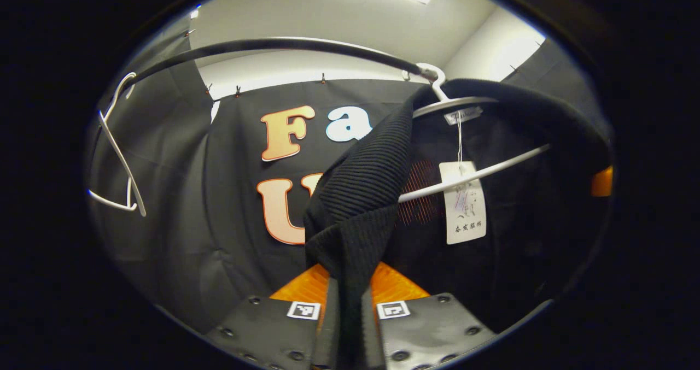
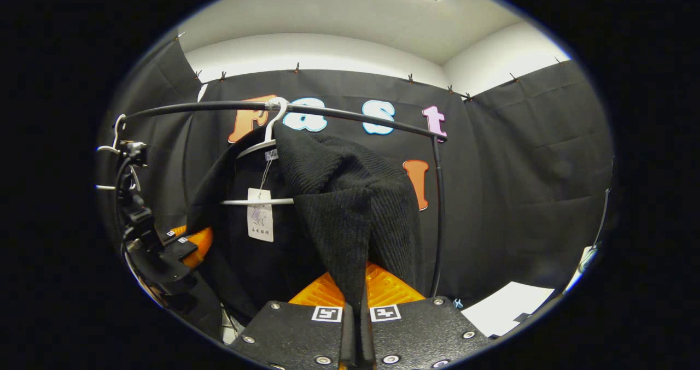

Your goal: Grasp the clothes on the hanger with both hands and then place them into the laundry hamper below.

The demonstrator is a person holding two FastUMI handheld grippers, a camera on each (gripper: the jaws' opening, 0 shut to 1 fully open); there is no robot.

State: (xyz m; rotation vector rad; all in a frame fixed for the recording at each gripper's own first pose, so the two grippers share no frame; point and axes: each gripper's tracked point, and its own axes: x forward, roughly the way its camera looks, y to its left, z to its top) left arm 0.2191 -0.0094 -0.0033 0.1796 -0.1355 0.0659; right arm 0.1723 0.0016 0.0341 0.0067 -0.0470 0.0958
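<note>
Black knitted garment (image 1: pixel 358 195) hanging on a white hanger (image 1: pixel 470 176) from the dark rail (image 1: pixel 273 45), right of centre in the left gripper view and left of centre in the right gripper view (image 2: pixel 328 195). The left gripper (image 1: pixel 348 310), at the bottom centre of its view, has its fingers closed to a narrow slot with a front edge of the knit pinched between them. The right gripper (image 2: pixel 358 315), at the bottom centre of its view, is likewise closed on the opposite front edge, which rises as a taut fold toward the hanger's shoulder. A paper tag (image 1: pixel 464 203) hangs inside the garment on a thread from the collar. A second, bare hanger (image 1: pixel 117 157) sits at the upper left of the left gripper view. The step in hand is judged to be freeing the garment from the hanger. To do it well, both edges should be drawn outward and off the hanger's shoulders together, with even tension, so the hook stays on the rail; the grip should hold firm, since ribbed knit stretches and may slip. The hamper lies below, out of sight here.
</note>
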